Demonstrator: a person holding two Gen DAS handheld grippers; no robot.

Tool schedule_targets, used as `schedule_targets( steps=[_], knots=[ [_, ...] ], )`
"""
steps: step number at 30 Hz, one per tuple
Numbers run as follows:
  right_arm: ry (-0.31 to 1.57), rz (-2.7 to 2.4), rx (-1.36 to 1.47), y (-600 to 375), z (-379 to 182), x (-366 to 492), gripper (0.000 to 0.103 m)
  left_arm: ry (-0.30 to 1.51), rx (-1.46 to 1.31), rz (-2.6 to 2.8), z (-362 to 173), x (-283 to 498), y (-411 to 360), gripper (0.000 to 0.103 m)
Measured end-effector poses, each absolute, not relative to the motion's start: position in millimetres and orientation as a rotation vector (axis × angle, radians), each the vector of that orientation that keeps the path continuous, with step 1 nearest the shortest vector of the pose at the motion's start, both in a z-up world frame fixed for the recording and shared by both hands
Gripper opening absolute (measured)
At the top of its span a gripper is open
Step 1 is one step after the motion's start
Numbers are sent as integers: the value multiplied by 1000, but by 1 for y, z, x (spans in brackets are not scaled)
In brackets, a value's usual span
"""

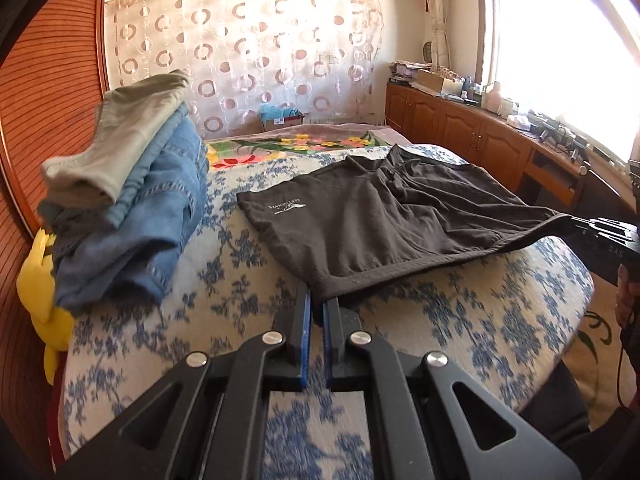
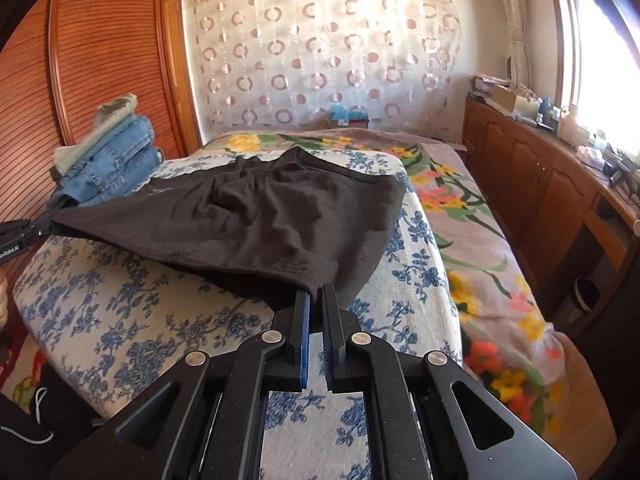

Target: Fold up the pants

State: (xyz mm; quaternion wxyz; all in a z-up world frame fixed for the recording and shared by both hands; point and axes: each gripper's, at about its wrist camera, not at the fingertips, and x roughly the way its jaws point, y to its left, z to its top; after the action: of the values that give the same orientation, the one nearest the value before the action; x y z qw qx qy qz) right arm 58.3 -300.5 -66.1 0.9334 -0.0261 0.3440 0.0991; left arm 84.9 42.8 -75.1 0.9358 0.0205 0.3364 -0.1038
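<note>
Left tool [image 1: 318,302] and right tool [image 2: 315,292] each clamped on near hem corners of dark pants [image 1: 384,216], spread on bed [image 1: 240,320]; risk: thin hem slipping out under uneven pull

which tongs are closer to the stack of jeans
Left. The left tongs grip the black shorts at the corner beside the stack of jeans; the right tongs hold the far corner, across the shorts from it.
</note>
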Motion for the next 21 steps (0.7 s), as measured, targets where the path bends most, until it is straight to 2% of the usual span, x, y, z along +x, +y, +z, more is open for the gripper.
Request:
schedule_targets(
  steps=[21],
  knots=[
    [736, 268, -43, -296, -59, 2, 3, 704, 14, -226, -79, 8, 46, 2]
  ],
)
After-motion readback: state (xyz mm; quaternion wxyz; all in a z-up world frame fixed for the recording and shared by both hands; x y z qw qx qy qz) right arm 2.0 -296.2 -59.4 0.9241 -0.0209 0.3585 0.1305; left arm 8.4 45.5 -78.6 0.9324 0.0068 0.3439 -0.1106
